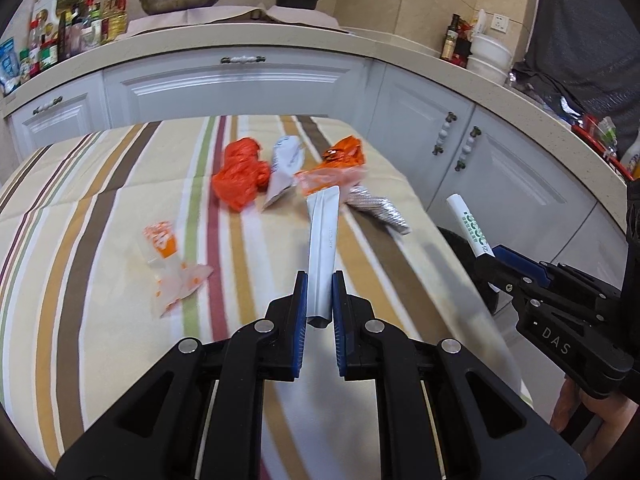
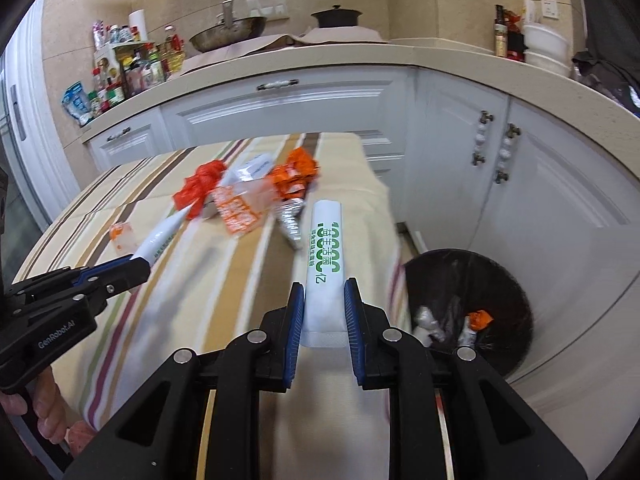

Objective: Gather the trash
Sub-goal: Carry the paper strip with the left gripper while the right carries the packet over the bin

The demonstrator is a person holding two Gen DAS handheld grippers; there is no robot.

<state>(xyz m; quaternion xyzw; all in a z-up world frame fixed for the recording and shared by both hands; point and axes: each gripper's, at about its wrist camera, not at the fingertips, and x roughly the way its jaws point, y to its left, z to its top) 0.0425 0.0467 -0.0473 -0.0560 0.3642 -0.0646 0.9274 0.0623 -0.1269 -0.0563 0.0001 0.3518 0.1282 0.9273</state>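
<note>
Kitchen cabinets ring my striped tablecloth [image 1: 100, 240], wrappers heaped mid-table. My left gripper [image 1: 320, 296] is clamped on a white sachet [image 1: 322, 248]; my right gripper [image 2: 324, 308] pinches a green-printed sachet [image 2: 325, 264], its only clear characters "1000" and "亿". Next I'd swing both right over the black bin [image 2: 504, 292], then release. Gripper bodies read "GenRobot.AI" and "DAS"

Cloth, foil and plastic

Matt striped cloth [image 1: 100, 216] covers the surface; a glossy white sachet [image 2: 325, 264] and a smooth folded sachet [image 1: 322, 256] look like film, beside crinkly orange plastic [image 1: 240, 176] and a shiny embossed foil wrapper [image 1: 378, 210].
</note>
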